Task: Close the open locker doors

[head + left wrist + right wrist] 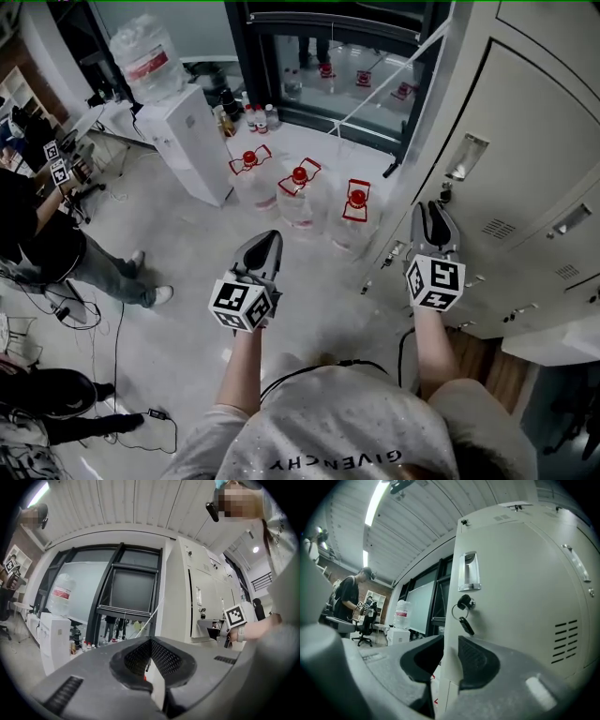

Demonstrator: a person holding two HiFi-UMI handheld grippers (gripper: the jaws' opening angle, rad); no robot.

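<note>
In the head view a pale locker door (511,122) stands ajar on the right, with a handle recess (466,156) and a key (445,194) near its free edge. My right gripper (433,214) sits at that edge just below the key. The right gripper view has the door (515,583) edge running between the jaws of my right gripper (450,645), both pads against it, with the key (465,620) hanging just above. My left gripper (265,242) hangs in mid-air over the floor, left of the lockers. Its jaws (151,641) meet with nothing in them.
Three water jugs with red caps (300,195) stand on the floor ahead, by a white water dispenser (187,141). A black-framed glass door (337,66) lies beyond. More lockers (553,262) continue on the right. A seated person (47,239) and cables (112,328) are at the left.
</note>
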